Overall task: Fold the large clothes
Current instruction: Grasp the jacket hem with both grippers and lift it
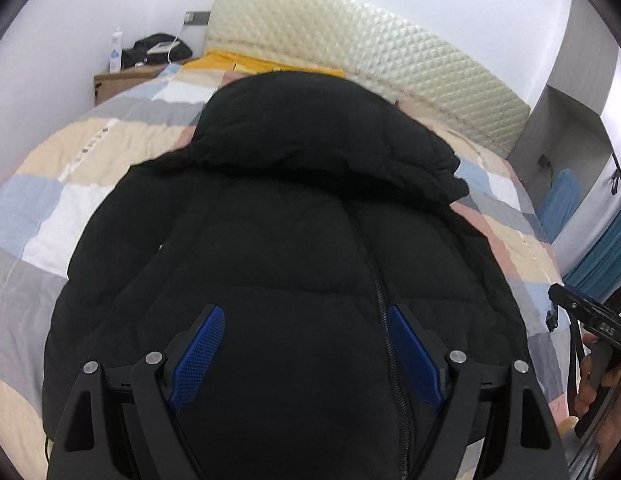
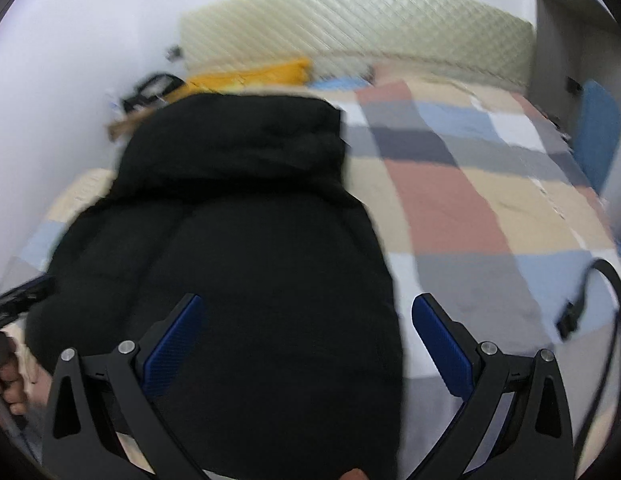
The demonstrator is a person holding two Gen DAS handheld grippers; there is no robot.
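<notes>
A black puffer jacket (image 1: 294, 240) lies front up on the checked bedspread (image 1: 54, 184), hood toward the headboard, its zip (image 1: 380, 300) running down the middle. My left gripper (image 1: 304, 312) hangs open above the jacket's lower front, blue pads wide apart, nothing between them. In the right wrist view the same jacket (image 2: 238, 232) fills the left half, and my right gripper (image 2: 306, 300) is open over its right edge, one finger above the jacket and the other above the bedspread (image 2: 470, 208). The other gripper (image 1: 582, 316), held in a hand, shows at the right edge of the left wrist view.
A padded cream headboard (image 1: 350, 40) stands at the back. A yellow pillow (image 1: 246, 62) lies under it. A bedside stand (image 1: 122, 80) with a dark bag and a bottle is at the back left. A grey cabinet (image 1: 562, 120) and blue fabric (image 1: 562, 196) stand on the right.
</notes>
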